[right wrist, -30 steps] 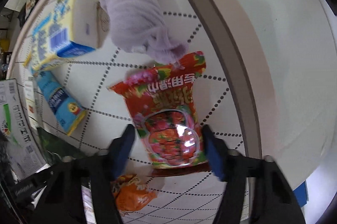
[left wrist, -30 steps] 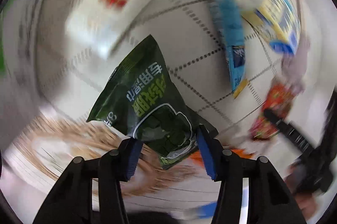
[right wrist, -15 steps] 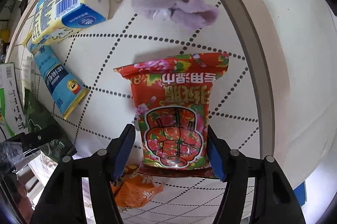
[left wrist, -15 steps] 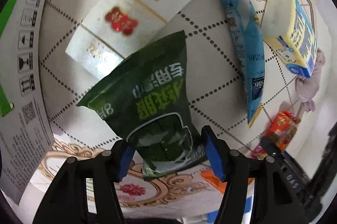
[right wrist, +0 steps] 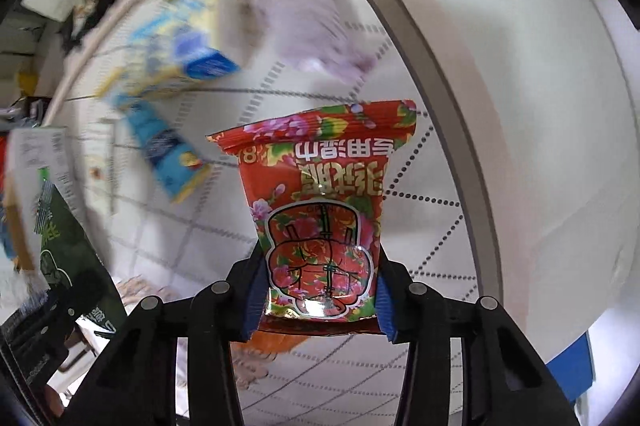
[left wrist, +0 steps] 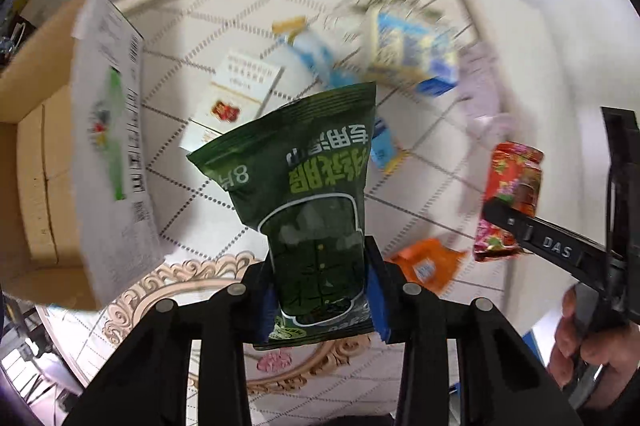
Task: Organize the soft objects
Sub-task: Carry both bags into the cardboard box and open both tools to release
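Note:
My left gripper (left wrist: 320,300) has its jaws closing, and the blue pads squeeze the lower end of a dark green wipes pack (left wrist: 310,193), which hangs lifted above the table. In the right wrist view my right gripper (right wrist: 318,300), jaws closing too, pinches a red flowered wipes pack (right wrist: 320,209) held off the surface. The red pack (left wrist: 514,185) and the right gripper also show at the right of the left wrist view, held by a person's hand (left wrist: 584,350). The green pack (right wrist: 68,258) appears at the left of the right wrist view.
On the dotted white mat (left wrist: 192,185) lie a white booklet (left wrist: 236,97), a blue tube pack (left wrist: 320,61), a yellow and blue tissue pack (left wrist: 412,61), a lilac cloth (left wrist: 484,93) and an orange sachet (left wrist: 426,262). An open cardboard box (left wrist: 44,161) stands at the left.
Both grippers have closed on their packs and risen, lifting the green and the red pack off the mat. The table now looks farther away and more of the room shows.

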`<control>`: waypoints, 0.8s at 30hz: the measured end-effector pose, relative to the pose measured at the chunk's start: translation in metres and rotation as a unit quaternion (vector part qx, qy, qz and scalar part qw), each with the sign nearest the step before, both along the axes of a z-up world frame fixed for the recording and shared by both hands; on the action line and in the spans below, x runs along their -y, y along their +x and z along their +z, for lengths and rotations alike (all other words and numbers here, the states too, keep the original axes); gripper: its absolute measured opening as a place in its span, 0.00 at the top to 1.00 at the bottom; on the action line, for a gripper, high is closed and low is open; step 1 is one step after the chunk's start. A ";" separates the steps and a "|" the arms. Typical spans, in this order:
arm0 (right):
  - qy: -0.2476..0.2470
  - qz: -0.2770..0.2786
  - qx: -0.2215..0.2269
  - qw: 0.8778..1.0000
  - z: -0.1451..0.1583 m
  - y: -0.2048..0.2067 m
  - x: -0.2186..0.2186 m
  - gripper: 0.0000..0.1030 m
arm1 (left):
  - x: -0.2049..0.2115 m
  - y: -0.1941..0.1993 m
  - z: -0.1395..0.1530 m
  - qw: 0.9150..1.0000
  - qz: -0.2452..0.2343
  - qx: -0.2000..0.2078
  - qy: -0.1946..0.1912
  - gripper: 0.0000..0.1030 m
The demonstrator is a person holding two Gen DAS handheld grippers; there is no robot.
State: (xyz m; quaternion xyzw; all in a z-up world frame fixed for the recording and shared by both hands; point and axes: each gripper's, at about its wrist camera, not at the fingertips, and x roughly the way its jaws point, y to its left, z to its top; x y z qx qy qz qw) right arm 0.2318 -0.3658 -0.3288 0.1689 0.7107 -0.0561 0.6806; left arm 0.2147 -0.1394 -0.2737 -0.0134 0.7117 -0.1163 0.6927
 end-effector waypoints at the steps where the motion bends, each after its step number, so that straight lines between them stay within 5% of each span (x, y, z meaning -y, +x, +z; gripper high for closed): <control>1: 0.001 0.008 0.010 1.000 0.012 -0.001 -0.005 0.54 | -0.001 -0.002 0.009 1.000 0.003 0.007 -0.005 0.67; 8: 0.060 0.080 0.080 0.992 0.103 -0.025 -0.084 0.54 | -0.038 -0.020 0.065 0.998 0.028 0.035 -0.036 0.68; 12: 0.107 0.136 0.108 0.979 0.143 -0.034 -0.159 0.54 | -0.096 -0.018 0.090 0.996 0.065 0.044 -0.035 0.68; 18: 0.139 0.189 0.094 0.968 0.147 -0.021 -0.270 0.54 | -0.184 0.009 0.089 0.993 0.107 0.040 -0.018 0.68; 24: 0.104 0.195 0.065 0.973 0.113 0.026 -0.352 0.54 | -0.250 0.064 0.052 0.995 0.099 0.012 0.002 0.68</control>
